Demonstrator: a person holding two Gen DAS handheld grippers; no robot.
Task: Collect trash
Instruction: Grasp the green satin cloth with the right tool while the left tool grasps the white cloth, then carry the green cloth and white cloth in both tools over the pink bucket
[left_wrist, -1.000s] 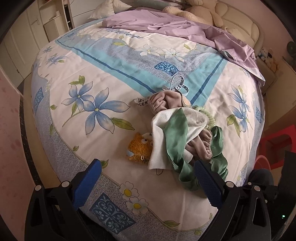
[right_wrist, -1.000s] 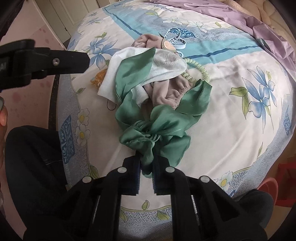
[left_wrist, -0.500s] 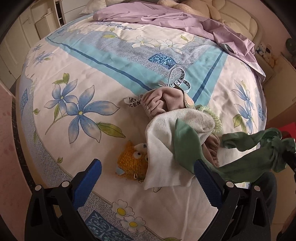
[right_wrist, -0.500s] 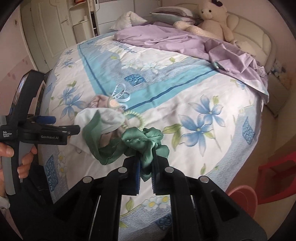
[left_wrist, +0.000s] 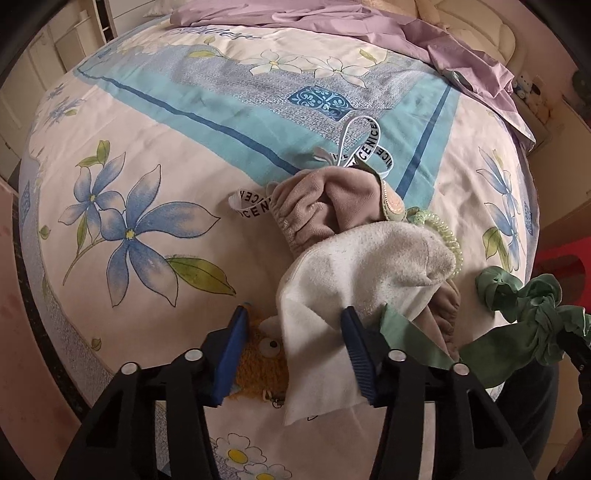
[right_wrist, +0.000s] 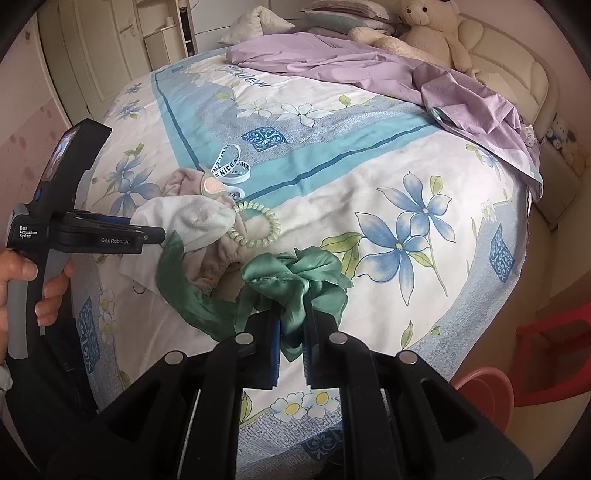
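Green scarf (right_wrist: 295, 284) pinched in right gripper (right_wrist: 291, 354) above the bed (right_wrist: 369, 206); left gripper (left_wrist: 291, 354), closing, not yet gripping white cloth (left_wrist: 354, 273) and orange toy (left_wrist: 258, 365); best lowered further, squeezed slowly.

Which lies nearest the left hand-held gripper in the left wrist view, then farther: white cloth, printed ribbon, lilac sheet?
1. White cloth, between the left hand-held gripper's fingers.
2. Printed ribbon, mid-bed beyond the pile.
3. Lilac sheet, at the bed's far end.
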